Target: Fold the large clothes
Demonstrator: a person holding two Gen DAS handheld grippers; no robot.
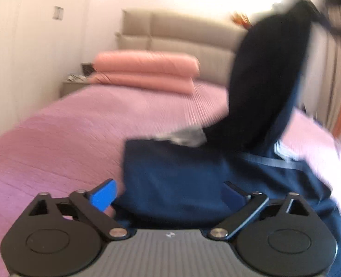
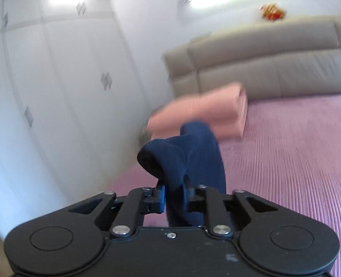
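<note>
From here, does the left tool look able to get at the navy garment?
Probably yes: the left tool stands open with the navy garment bunched between its fingers on the pink bedspread, nothing in between.

Pink bedspread (image 1: pixel 66 133), folded peach quilt (image 1: pixel 147 69), beige headboard (image 2: pixel 274 64), white wardrobe (image 2: pixel 55 80)

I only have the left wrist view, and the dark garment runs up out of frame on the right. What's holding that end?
Observer: The right gripper is shut on a bunched fold of the navy garment, pads pressing both sides.
Operator: Is that end on the bed?
Observer: No, the fold stands up above the pink bedspread, clear of it.
Operator: What lies beyond it?
Observer: The folded peach blanket sits right behind the fold, against the beige headboard.
</note>
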